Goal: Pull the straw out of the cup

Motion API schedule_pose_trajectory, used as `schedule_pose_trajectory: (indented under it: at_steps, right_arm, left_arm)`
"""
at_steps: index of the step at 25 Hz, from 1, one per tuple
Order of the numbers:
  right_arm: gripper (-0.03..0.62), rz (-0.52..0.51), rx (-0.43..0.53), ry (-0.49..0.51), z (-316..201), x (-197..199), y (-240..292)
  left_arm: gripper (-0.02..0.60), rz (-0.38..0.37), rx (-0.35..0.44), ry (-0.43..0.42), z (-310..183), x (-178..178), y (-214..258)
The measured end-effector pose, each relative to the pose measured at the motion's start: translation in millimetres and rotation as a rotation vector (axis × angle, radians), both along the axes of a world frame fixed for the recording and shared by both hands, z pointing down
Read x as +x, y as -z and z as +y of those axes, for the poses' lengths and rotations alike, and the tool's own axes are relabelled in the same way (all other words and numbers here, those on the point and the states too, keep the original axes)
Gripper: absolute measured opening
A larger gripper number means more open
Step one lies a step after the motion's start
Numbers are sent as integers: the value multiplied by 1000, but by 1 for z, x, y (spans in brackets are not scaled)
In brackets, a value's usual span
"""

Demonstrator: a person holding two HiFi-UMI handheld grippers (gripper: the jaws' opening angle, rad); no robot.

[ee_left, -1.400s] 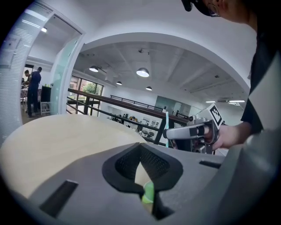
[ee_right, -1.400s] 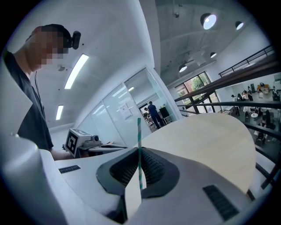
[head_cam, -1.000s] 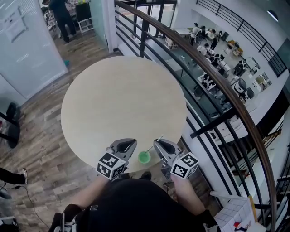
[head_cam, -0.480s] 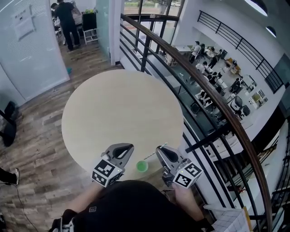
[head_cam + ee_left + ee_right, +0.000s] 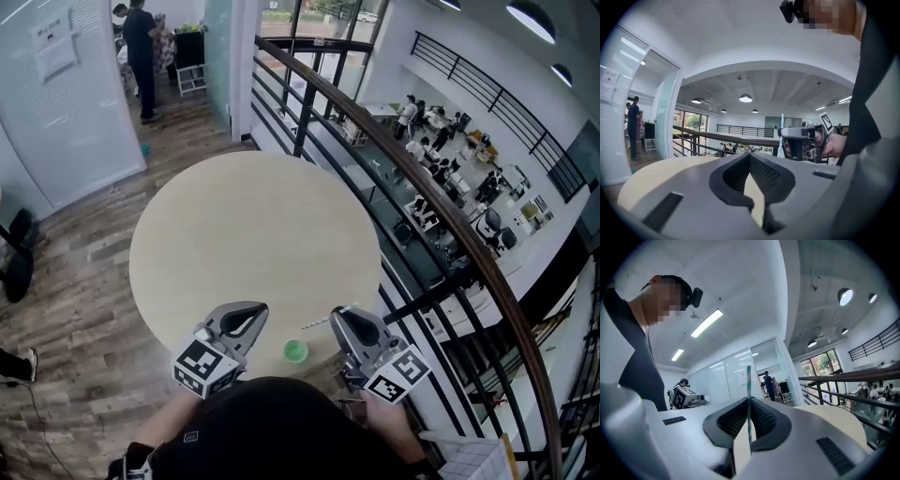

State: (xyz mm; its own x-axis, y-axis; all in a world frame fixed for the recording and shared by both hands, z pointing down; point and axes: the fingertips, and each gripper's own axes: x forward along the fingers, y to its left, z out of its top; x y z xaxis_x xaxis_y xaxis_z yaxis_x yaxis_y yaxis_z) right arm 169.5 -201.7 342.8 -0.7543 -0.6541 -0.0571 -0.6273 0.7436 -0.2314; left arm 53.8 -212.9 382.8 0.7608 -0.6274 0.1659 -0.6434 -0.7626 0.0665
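Note:
A small green cup (image 5: 295,352) stands near the front edge of the round beige table (image 5: 253,234). My right gripper (image 5: 343,317) (image 5: 749,400) is shut on a thin green-and-white striped straw (image 5: 748,385) that stands upright between its jaws. In the head view the straw (image 5: 323,322) reaches left from the jaws and its end lies apart from the cup. My left gripper (image 5: 251,311) (image 5: 750,155) hovers left of the cup, jaws shut on nothing. The left gripper view shows the right gripper (image 5: 802,140) with the straw (image 5: 782,129).
A dark railing (image 5: 422,187) curves along the table's right side, with a drop to a lower floor beyond it. A glass wall (image 5: 56,94) stands at the left. People (image 5: 141,47) stand at the far back. The person's dark top fills the bottom of the head view.
Both grippers have risen. The straw has come up with the right gripper, away from the cup. The left gripper has drawn left, away from the cup, which stays on the table.

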Motion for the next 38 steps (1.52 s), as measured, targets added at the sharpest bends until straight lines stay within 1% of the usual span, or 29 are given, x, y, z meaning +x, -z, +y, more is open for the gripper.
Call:
schedule_pose_trajectory:
  at_steps: [7,12,17,21,29,38]
  right_arm:
    - [32,1,19,-40,4,2,5]
    - [31,7,55,-69,5,7,12]
    - [32,-1,106,-61,9,10,29]
    - [32,-7,124,-54,9,11,39]
    - [31,-25,106,-63,5,10,34]
    - [31,-50,81,-72,3,18,25]
  left_arm:
    - [8,-1,18,29,-3,-16,3]
    - [8,0,33,50,-6,-22,6]
    - [8,-4,36,59,-9,-24,8]
    - [8,-5,38,61,-9,-25,9]
    - [8,-8,64,48,-8,-25,17]
    - [8,-13,56,47,-6,-20,15]
